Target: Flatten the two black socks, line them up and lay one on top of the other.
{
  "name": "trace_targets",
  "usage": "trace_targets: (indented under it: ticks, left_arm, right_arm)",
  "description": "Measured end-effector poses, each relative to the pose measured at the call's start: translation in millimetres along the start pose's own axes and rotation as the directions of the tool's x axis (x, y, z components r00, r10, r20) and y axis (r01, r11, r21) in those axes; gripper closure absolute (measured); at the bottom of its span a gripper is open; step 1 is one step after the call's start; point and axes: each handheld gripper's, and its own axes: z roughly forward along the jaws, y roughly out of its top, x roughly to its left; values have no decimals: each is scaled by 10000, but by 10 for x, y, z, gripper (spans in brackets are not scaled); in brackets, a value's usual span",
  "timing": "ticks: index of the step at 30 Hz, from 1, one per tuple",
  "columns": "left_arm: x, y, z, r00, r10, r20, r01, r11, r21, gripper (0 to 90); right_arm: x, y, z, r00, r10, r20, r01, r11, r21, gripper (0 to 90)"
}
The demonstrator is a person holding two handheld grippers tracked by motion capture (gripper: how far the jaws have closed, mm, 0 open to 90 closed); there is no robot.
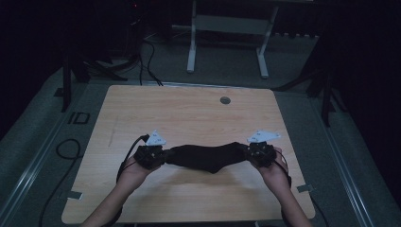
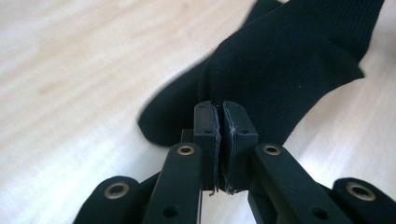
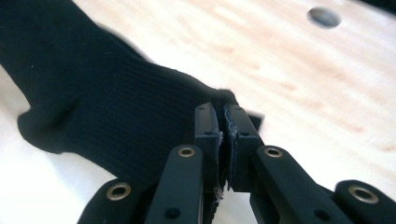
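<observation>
Black sock (image 1: 208, 157) stretched between left gripper (image 1: 161, 156) and right gripper (image 1: 249, 152), jaws pinched shut on each end, over near half of table (image 1: 189, 109); bare wood all around.

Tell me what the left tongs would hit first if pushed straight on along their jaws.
The black sock: the left tongs are already shut on its edge, so its bunched cloth lies directly ahead; beyond it, probably the wooden table.

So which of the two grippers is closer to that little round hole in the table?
The right gripper is closer: the hole lies ahead and slightly left of it. The left gripper sits farther left, across the black sock.
</observation>
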Motion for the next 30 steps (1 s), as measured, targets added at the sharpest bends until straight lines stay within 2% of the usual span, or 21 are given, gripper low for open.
trace_targets:
  ticks: [2, 6, 14, 17, 19, 25, 30]
  left_arm:
    - [38, 47, 35, 10000, -99, -11, 99, 9999, 20, 855]
    - [107, 70, 181, 9997, -252, 31, 251, 9990, 361, 855]
    - [254, -38, 432, 9972, -747, 58, 741, 9946, 727, 854]
    - [288, -59, 514, 9967, -814, 28, 809, 9929, 873, 854]
    - [297, -67, 566, 9980, -627, -66, 631, 9916, 1126, 854]
    - [342, -110, 675, 9980, -605, -196, 625, 9903, 1242, 852]
    - [393, -155, 731, 9974, -713, -98, 719, 9892, 1277, 851]
  right_arm:
    - [-62, 67, 31, 9999, 72, 78, -72, 10000, -10, 848]
    - [-173, 124, 169, 9996, 250, 131, -253, 9994, 223, 848]
    - [-254, -53, 526, 9974, 717, -8, -712, 9921, 1032, 847]
    - [-276, -97, 623, 9959, 898, -67, -882, 9882, 1248, 847]
    - [-280, -118, 688, 9962, 871, -38, -857, 9862, 1420, 846]
    - [-293, -189, 832, 9956, 934, 22, -923, 9798, 1772, 842]
    - [-286, -216, 847, 9961, 883, 74, -883, 9820, 1671, 839]
